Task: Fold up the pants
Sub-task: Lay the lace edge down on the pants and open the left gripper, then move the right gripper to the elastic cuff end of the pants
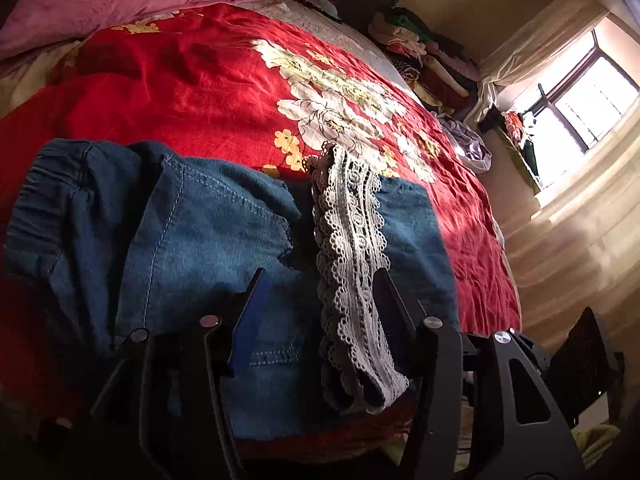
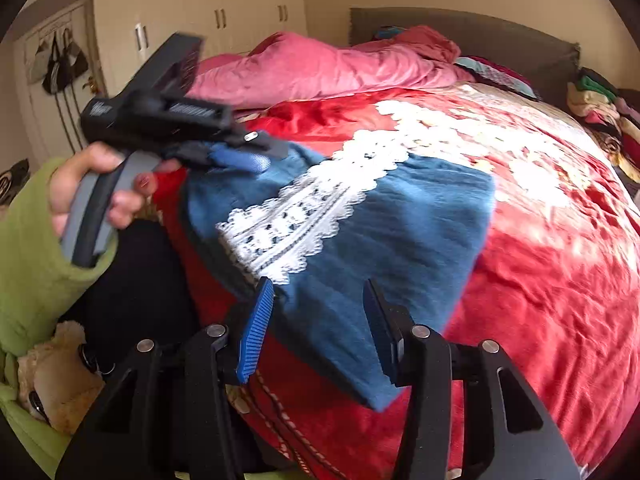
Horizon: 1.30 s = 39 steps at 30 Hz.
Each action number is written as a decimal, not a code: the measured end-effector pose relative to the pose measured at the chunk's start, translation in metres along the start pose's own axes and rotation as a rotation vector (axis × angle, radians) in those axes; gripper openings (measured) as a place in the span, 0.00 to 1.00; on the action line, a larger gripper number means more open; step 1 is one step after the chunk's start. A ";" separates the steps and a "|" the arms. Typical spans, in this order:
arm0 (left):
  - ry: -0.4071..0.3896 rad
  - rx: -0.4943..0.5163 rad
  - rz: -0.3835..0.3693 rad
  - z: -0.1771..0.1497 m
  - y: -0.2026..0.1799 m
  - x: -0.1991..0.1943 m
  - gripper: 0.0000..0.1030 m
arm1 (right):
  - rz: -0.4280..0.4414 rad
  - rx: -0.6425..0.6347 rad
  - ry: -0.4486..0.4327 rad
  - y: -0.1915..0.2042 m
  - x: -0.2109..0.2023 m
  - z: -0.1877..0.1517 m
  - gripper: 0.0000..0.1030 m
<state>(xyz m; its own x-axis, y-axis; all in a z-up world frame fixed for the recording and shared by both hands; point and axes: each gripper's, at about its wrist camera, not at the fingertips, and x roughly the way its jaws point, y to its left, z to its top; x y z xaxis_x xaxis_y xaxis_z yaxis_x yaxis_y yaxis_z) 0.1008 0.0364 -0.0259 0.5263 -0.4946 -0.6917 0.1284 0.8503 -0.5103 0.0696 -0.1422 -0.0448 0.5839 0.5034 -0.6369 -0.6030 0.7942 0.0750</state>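
Note:
Blue denim pants (image 1: 208,220) lie folded on the red flowered bedspread (image 1: 200,80), elastic waistband at the left. A strip of grey-white lace trim (image 1: 348,240) runs across the fold. My left gripper (image 1: 320,284) hovers over them with its jaws apart; the lace hangs beside the right finger, unpinched. In the right wrist view the pants (image 2: 400,232) and lace (image 2: 288,224) lie near the bed's edge. My right gripper (image 2: 320,304) stands open above their near corner. The left gripper (image 2: 260,156), blurred, is over the pants' far left end, held by a hand (image 2: 100,184) in a green sleeve.
A pink quilt (image 2: 320,68) is bunched at the head of the bed under a dark headboard (image 2: 480,32). A pile of folded clothes (image 1: 424,52) sits beyond the far side. A bright window (image 1: 580,100) is at the right, cream wardrobes (image 2: 200,12) at the back.

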 end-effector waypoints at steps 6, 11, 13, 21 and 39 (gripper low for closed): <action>0.020 0.029 0.038 -0.017 -0.008 -0.005 0.51 | -0.037 0.058 -0.030 -0.018 -0.009 0.000 0.52; 0.068 0.036 0.029 -0.027 -0.012 -0.001 0.51 | -0.030 0.055 -0.039 -0.015 -0.010 0.000 0.52; 0.091 0.044 0.032 -0.030 -0.014 0.003 0.51 | -0.022 0.044 -0.042 -0.010 -0.018 -0.003 0.54; 0.140 0.022 0.042 -0.042 -0.014 0.019 0.52 | 0.014 0.025 -0.009 -0.003 -0.001 -0.004 0.55; 0.151 0.167 0.119 -0.066 -0.040 0.017 0.13 | 0.009 0.026 0.023 -0.004 0.002 -0.017 0.56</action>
<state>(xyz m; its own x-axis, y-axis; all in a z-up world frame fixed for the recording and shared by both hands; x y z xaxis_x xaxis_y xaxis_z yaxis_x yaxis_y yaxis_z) 0.0493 -0.0183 -0.0512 0.4158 -0.3994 -0.8171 0.2169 0.9160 -0.3374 0.0645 -0.1500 -0.0594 0.5657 0.5025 -0.6539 -0.5934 0.7986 0.1004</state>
